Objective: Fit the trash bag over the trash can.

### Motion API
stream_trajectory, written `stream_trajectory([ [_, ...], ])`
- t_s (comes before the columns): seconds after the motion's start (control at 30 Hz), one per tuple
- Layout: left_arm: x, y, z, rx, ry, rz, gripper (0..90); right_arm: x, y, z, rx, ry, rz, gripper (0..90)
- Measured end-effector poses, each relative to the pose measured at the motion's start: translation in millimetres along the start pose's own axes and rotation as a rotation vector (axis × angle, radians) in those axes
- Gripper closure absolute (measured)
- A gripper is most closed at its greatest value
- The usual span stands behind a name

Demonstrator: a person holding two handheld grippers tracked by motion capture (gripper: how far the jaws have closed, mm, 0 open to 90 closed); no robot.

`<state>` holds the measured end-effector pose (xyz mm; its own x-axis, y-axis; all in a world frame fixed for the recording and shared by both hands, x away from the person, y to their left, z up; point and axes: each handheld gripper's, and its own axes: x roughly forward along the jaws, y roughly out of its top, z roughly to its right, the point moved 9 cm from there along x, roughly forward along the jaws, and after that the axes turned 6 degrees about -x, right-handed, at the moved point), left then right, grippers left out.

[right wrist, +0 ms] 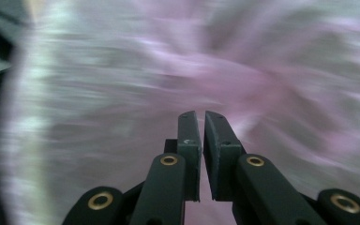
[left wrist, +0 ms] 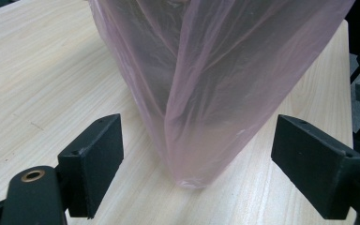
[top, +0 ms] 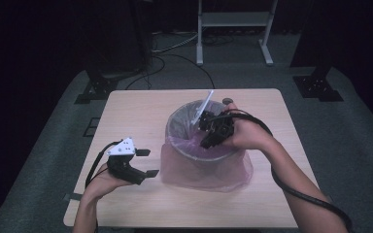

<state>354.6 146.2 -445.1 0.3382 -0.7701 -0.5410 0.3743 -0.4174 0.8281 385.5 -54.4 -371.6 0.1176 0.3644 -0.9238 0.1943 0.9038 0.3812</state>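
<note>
A round wire bin (top: 174,127) stands mid-table, lined with a pink see-through bag (top: 223,171) whose skirt drapes over the outside down to the tabletop. My right gripper (top: 207,141) points down into the bin's mouth. In the right gripper view its jaws (right wrist: 201,116) are shut with only a thin slit between them, and the blurred pink bag (right wrist: 272,75) lies beyond. My left gripper (top: 148,162) is low over the table just left of the bag, open. In its own view the left gripper (left wrist: 199,136) has the bag's folded lower corner (left wrist: 201,154) between its wide-apart jaws, untouched.
A pale strip of film (top: 207,101) sticks up from the bin's far rim, with a small dark round thing (top: 228,101) behind it. The light wooden table (top: 126,111) has bare wood on the left. A white frame (top: 233,29) and black stands (top: 97,85) are on the floor beyond.
</note>
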Motion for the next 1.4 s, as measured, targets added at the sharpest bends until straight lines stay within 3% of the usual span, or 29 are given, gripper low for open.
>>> stream_trajectory([
  [0.1, 1.1, -1.1, -0.8, 0.0, 0.001, -0.005, 15.9, 2.7, -10.1, 28.0, 0.072, -0.044, -0.062, 85.1],
  [0.2, 1.1, -1.0, -0.2, 0.004, 0.002, -0.007, 15.9, 14.8, -16.5, 55.9, 0.111, -0.115, -0.15, 85.3],
  [0.37, -2.5, 1.7, 0.7, 0.008, -0.001, 0.008, 15.9, 31.7, -16.4, 84.3, 0.104, -0.21, -0.243, 85.6],
  [0.5, -5.4, 2.2, 0.7, 0.01, -0.003, 0.015, 15.9, 38.0, -13.8, 99.4, 0.13, -0.248, -0.235, 85.4],
  [0.6, -6.0, 2.4, 0.7, 0.004, -0.002, 0.021, 15.9, 30.8, -10.8, 95.1, 0.138, -0.228, -0.183, 83.0],
  [0.7, -5.7, 2.8, 1.1, 0.013, -0.001, 0.019, 15.9, 15.8, -8.4, 82.0, 0.103, -0.213, -0.136, 81.4],
  [0.83, -5.2, 4.4, 2.8, 0.015, 0.001, 0.021, 15.9, 1.0, 0.0, 52.1, 0.047, -0.134, -0.058, 80.4],
  [0.93, -6.3, 5.2, 3.1, 0.014, 0.004, 0.024, 15.8, 4.4, 15.9, 36.5, -0.004, -0.104, -0.031, 79.8],
  [1.07, -6.8, 5.0, 3.2, 0.016, 0.003, 0.025, 15.8, 17.0, 37.9, 43.9, -0.024, -0.129, -0.046, 80.0],
  [1.17, -6.9, 5.0, 2.5, 0.015, -0.001, 0.027, 15.8, 24.6, 44.6, 51.6, -0.009, -0.134, -0.063, 80.0],
  [1.23, -5.4, 5.5, 1.5, 0.016, -0.004, 0.026, 15.8, 34.4, 52.1, 63.9, 0.02, -0.129, -0.067, 80.1],
  [1.4, -1.6, 6.3, 2.3, 0.021, -0.015, 0.022, 15.8, 40.5, 54.1, 73.0, 0.045, -0.13, -0.061, 79.8],
])
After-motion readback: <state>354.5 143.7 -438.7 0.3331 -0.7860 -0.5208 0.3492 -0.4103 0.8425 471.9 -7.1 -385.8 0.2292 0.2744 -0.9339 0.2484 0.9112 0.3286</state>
